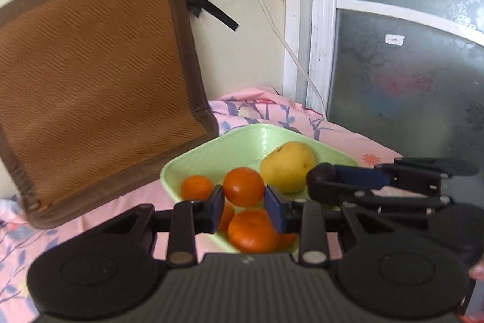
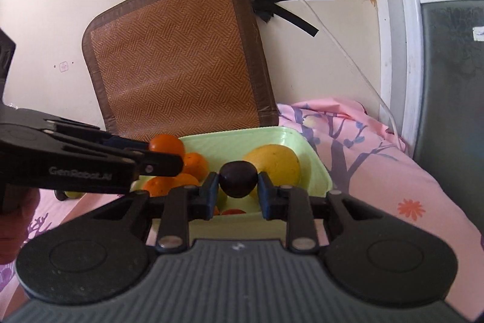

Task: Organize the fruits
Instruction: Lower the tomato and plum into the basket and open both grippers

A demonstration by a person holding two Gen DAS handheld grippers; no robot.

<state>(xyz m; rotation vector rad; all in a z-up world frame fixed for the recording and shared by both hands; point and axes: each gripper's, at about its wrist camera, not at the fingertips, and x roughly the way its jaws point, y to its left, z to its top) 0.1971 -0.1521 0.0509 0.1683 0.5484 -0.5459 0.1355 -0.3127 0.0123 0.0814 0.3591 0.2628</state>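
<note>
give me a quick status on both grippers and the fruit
Left gripper shut on an orange. Right gripper shut on a dark plum. Both held above the green tray with pear and oranges. Grippers close together.

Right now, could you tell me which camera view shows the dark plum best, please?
The right wrist view: the dark plum sits centred between the right tongs' pads, its round outline clear above the green tray. In the left wrist view only its end shows, at the tip of the right tongs coming in from the right.
</note>
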